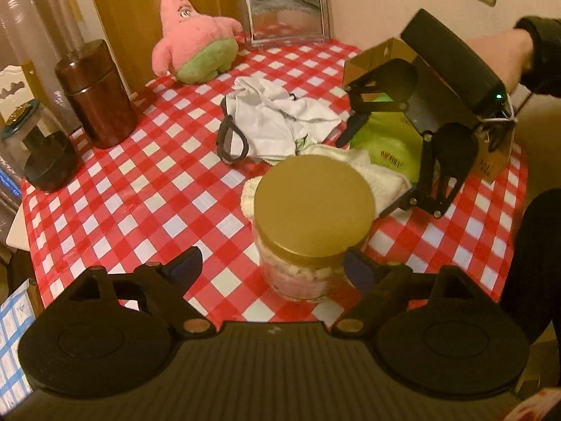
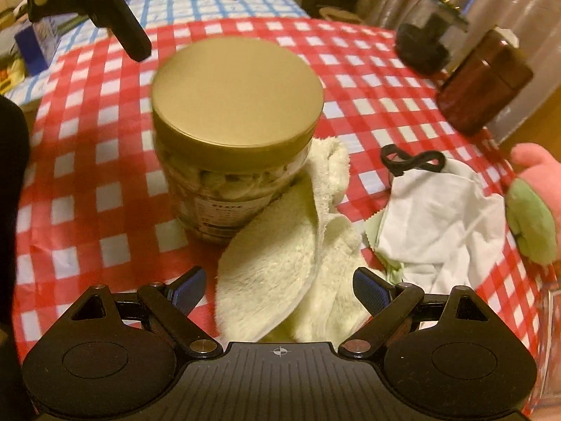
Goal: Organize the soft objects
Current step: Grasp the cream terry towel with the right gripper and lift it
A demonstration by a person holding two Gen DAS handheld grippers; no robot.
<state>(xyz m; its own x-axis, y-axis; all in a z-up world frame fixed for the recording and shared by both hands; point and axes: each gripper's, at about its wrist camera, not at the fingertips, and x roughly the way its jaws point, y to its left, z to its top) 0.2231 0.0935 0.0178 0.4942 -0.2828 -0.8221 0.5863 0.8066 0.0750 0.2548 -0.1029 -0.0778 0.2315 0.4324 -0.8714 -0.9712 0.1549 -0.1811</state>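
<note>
Jaws of both grippers stood wide apart and empty. The left gripper [image 1: 273, 266] sat low over the near edge of the red-and-white checked table [image 1: 140, 189], its jaws straddling the clear jar with the flat gold lid [image 1: 313, 207] without pressing it. The right gripper [image 2: 277, 284] pointed steeply down over the cream fleece cloth [image 2: 280, 280], which lay between its jaws, untouched as far as the right wrist view showed.

Soft things, largest first: pink starfish plush with green shorts [image 1: 196, 45], upright at the far side of the table; crumpled white fabric bag with black loop handles [image 1: 277, 119], mid-table; the cream cloth, leaning against the jar; a green cloth [image 1: 385, 140] beside the cardboard box [image 1: 378, 56].

Risks, as judged:
- Cloth touched the jar. Pulling it could drag or tip the jar.
- Left jaws closing here would take the hard jar, not a soft item.
- Grippers were near each other, so a collision was possible.
- A shallow pinch on one fleece layer might slip.
</note>
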